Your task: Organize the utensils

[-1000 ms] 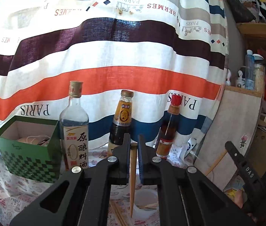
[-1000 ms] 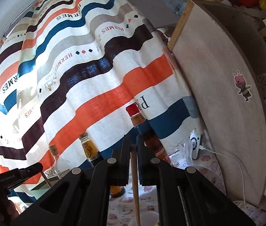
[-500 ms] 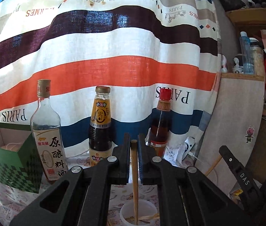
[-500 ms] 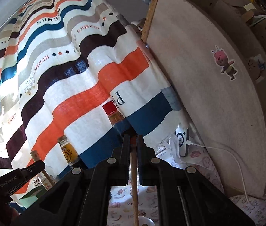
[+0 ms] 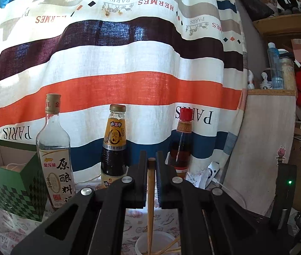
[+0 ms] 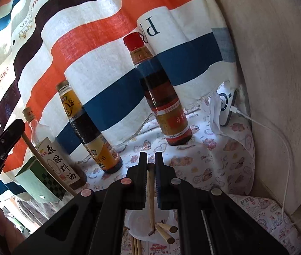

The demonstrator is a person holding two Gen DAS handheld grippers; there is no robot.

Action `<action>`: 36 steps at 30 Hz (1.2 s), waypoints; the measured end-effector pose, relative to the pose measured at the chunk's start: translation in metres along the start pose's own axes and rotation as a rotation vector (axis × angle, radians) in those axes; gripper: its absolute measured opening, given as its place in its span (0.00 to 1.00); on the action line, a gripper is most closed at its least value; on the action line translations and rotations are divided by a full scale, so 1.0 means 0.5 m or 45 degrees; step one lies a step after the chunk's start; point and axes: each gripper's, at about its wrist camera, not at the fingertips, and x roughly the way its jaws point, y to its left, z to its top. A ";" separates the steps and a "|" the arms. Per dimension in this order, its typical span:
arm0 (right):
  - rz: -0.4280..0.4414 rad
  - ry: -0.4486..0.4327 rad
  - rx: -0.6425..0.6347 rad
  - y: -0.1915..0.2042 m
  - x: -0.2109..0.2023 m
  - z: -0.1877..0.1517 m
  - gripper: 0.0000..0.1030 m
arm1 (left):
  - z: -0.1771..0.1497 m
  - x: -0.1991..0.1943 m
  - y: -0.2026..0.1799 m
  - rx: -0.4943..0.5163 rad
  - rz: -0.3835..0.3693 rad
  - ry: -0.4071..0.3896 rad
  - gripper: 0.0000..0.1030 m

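Note:
My left gripper [image 5: 150, 155] is shut on a wooden chopstick [image 5: 150, 201] that hangs straight down into a white cup [image 5: 161, 240]. Several more chopsticks lean inside that cup. My right gripper [image 6: 149, 156] is shut on a second chopstick [image 6: 151, 191], whose lower end rests in the same cup [image 6: 137, 218] beside other chopsticks [image 6: 165, 231]. At the left of the right wrist view, the left gripper [image 6: 17, 127] shows with its chopstick [image 6: 44, 161] slanting down.
Three bottles stand before a striped curtain: a clear one [image 5: 54, 155], a dark yellow-labelled one [image 5: 114, 144] and a red-capped one [image 5: 182, 140]. A green checkered box [image 5: 7, 180] sits left, a board [image 5: 263, 148] leans right. A white charger [image 6: 224, 106] trails a cable. Loose chopsticks [image 6: 136, 246] lie by the cup.
The right gripper has tipped downward and sunk, bringing the cup and table into its view with its chopstick end in the cup. The left gripper drifted right, then held still.

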 end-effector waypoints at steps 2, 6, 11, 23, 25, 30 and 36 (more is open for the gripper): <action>-0.003 0.036 0.004 0.000 0.006 -0.001 0.07 | -0.013 0.006 -0.006 0.016 0.013 -0.006 0.06; 0.004 0.070 -0.010 -0.001 0.008 0.001 0.07 | -0.038 0.023 -0.014 0.043 0.069 0.004 0.06; 0.023 0.066 -0.001 -0.006 0.006 0.003 0.07 | -0.061 0.044 -0.004 0.019 0.086 0.037 0.06; 0.095 -0.001 -0.056 0.029 -0.074 0.028 0.30 | -0.017 -0.086 0.029 -0.006 0.263 -0.101 0.76; 0.122 -0.031 -0.075 0.045 -0.104 0.032 0.31 | -0.006 -0.136 0.038 0.015 0.280 -0.138 0.85; 0.171 -0.145 -0.174 0.105 -0.203 0.026 0.39 | 0.010 -0.278 0.060 0.089 0.373 -0.242 1.00; 0.239 -0.191 -0.225 0.144 -0.301 -0.023 0.56 | 0.000 -0.384 0.102 0.080 0.395 -0.220 1.00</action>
